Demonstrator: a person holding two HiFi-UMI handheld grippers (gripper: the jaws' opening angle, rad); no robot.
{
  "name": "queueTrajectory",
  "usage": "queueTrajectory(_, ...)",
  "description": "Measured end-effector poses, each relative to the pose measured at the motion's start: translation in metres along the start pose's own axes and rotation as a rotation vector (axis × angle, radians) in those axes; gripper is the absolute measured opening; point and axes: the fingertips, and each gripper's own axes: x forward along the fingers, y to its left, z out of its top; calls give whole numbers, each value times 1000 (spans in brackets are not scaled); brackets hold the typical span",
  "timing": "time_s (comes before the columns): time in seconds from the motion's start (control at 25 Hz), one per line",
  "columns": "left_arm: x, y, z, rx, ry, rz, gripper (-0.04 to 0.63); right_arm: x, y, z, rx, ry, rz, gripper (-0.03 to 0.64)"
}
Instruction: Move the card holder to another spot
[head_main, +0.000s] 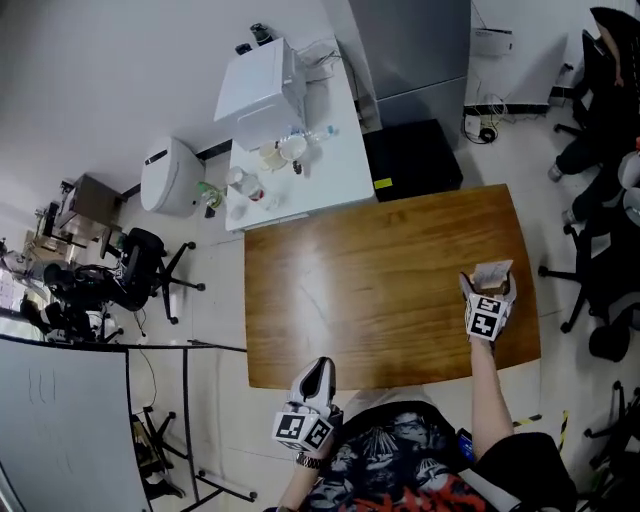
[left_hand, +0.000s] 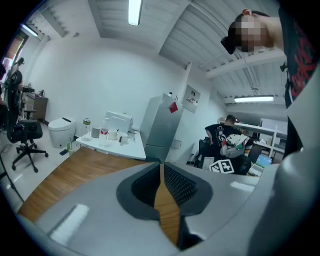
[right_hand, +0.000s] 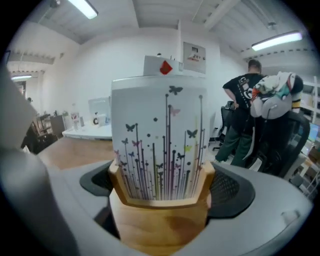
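Brown wooden table (head_main: 360, 300), glossy top. One item noted: a card holder (head_main: 492, 273) at the right side. Contact with the top cannot be confirmed.

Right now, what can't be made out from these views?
- Base of card holder: right gripper view, cut off by the gripper body and bottom edge; lifted or resting, unclear.
- Same card holder: head view, partly covered by the right hand-held gripper.
- Small items on the white table: head view, too small to name.
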Motion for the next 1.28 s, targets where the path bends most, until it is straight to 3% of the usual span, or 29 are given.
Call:
queueTrajectory(0.2, 6, 11, 42, -50, -89, -69, 15, -139, 9, 54, 46, -90, 12, 554)
queueTrajectory(0.36, 24, 1, 52, -49, -77, -176, 29, -226, 30, 77, 48, -120, 49, 554)
queueTrajectory(0.48, 27, -5, 52, -16, -66, -240, 35, -258, 53, 83, 68, -145, 75, 554)
queueTrajectory(0.64, 22, -7, 54, 8, -78, -241, 33, -270, 64, 93, 64, -189, 78, 554)
queueTrajectory(1.0, 16, 1, 47, -41, -82, -260, 40, -271, 80, 93, 44, -184, 111, 554)
queueTrajectory(1.12, 9, 10, 47, -48, -83, -230, 40, -264, 104, 94, 3, -183, 180, 554)
queueTrajectory(1.28, -11, 40, 37, -52, -86, -154, 40, -229, 175, 80, -123, -190, 357, 554)
